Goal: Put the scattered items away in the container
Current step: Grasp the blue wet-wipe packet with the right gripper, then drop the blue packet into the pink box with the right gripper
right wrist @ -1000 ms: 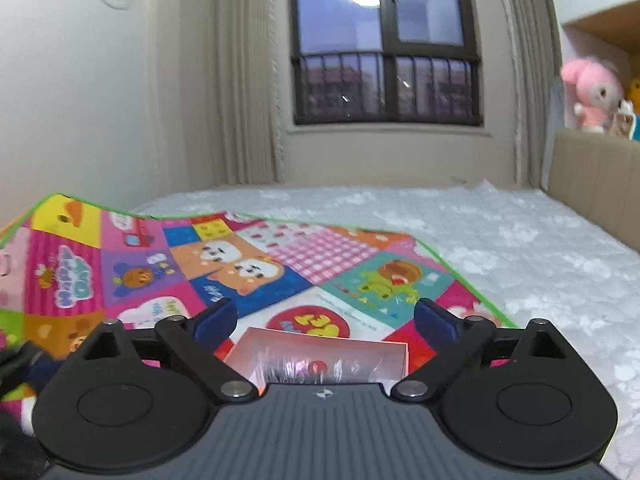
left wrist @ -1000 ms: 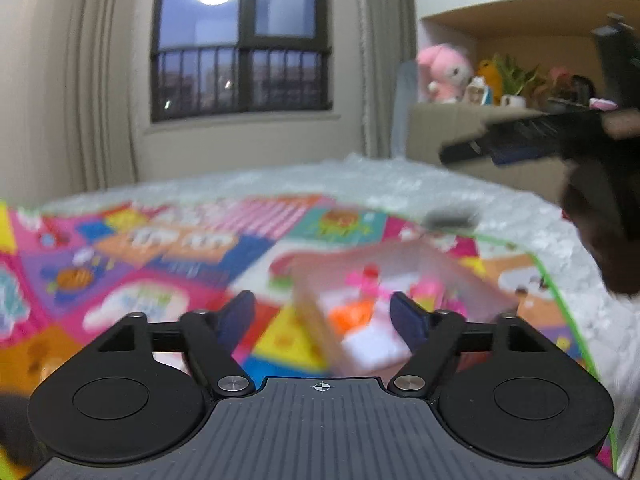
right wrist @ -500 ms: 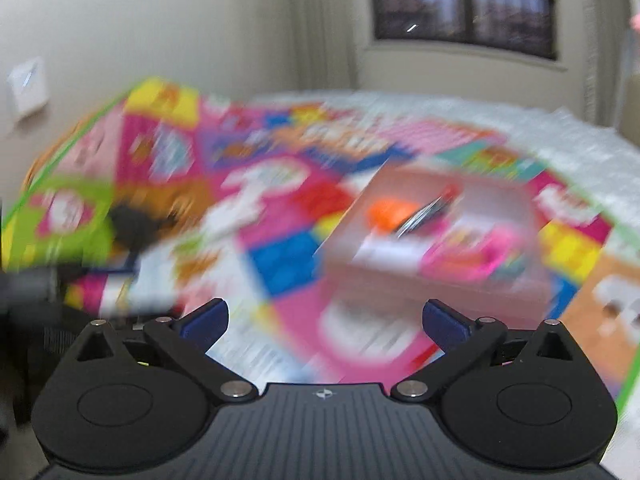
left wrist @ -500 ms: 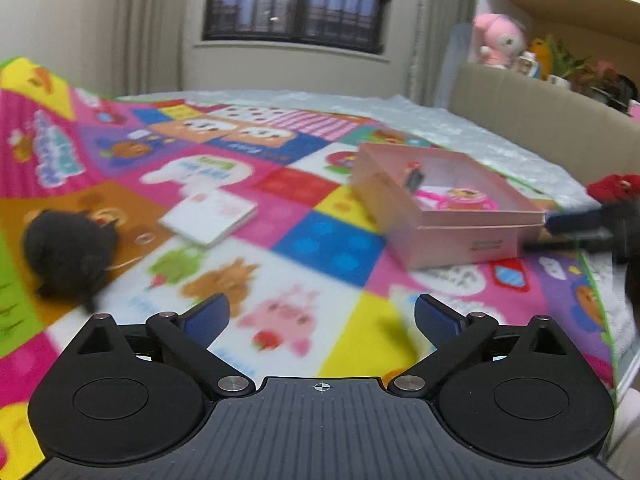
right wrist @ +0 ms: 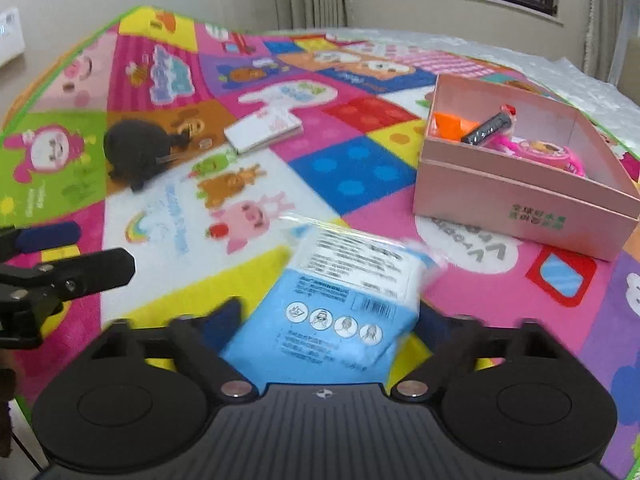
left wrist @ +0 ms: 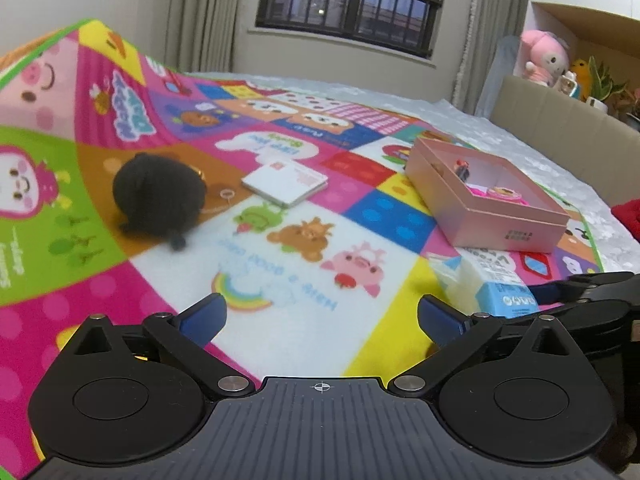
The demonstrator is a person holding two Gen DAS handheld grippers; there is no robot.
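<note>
A blue and white tissue pack (right wrist: 348,300) lies on the colourful play mat, and in the left wrist view the pack (left wrist: 492,292) shows at the right. My right gripper (right wrist: 326,320) is low over it. Its jaws are closing with the pack between them, and the blurred fingers stand right at its sides. The open pink box (right wrist: 520,200) sits just beyond, holding an orange piece, a black tube and a pink toy. My left gripper (left wrist: 320,316) is wide open over bare mat, with nothing between its fingers. A black fuzzy pouch (left wrist: 156,196) and a flat white booklet (left wrist: 286,182) lie farther off.
The mat (left wrist: 360,320) covers a white bed with a beige headboard (left wrist: 560,132) at the right. The mat's left side rises in a fold (left wrist: 60,92). A shelf with plush toys (left wrist: 546,58) stands behind it, and a window fills the far wall.
The right gripper has come down from above the box to the tissue pack and its jaws have narrowed. The left gripper opened wide and swung away from the box towards the near mat.
</note>
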